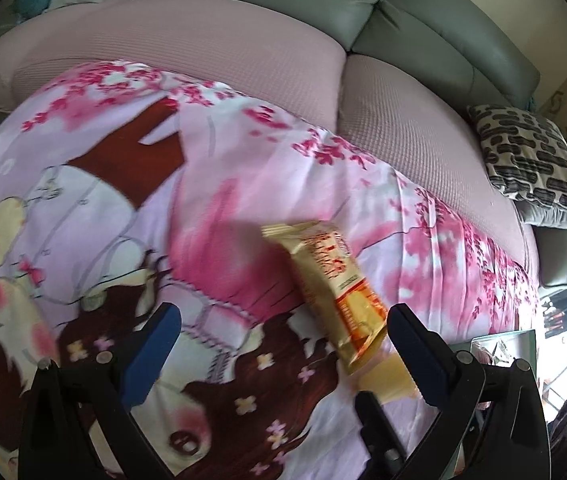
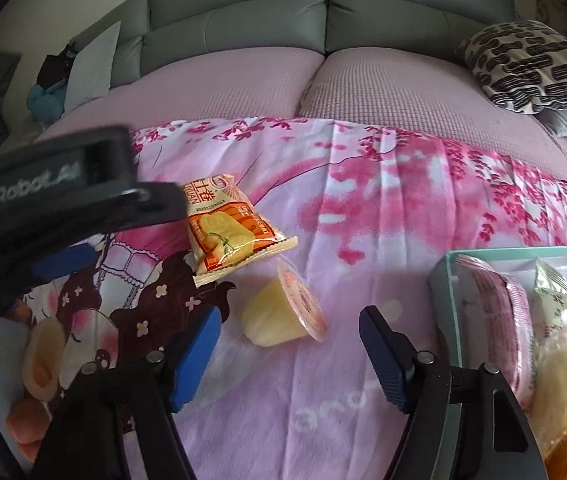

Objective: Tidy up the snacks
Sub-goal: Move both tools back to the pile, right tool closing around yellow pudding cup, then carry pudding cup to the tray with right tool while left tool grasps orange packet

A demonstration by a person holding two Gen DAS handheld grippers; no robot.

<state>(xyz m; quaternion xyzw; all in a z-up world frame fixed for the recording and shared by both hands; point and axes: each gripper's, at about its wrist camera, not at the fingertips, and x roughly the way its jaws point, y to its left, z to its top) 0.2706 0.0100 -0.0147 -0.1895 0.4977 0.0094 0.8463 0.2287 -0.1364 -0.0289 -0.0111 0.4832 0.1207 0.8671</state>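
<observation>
Right tongs [image 2: 289,354] spread, pads clear of everything, jelly cup [image 2: 283,312] lying on its side just ahead of them, slightly toward the left pad, on the pink sheet [image 2: 363,220]. Snack pack [image 2: 229,226] lies flat just beyond the cup, touching or nearly touching it. Box [image 2: 445,280] to the right of the right tongs, already holding several snacks. Left tongs [image 1: 283,350] also spread, nothing pinched; pack [image 1: 333,284] sits ahead, close to their right pad, cup [image 1: 387,380] partly hidden beside that pad. In the right view, the left tongs [image 2: 63,262] come in from the left, with fingers [image 2: 23,426] showing at the lower left edge. Sofa [image 2: 323,20] behind.
</observation>
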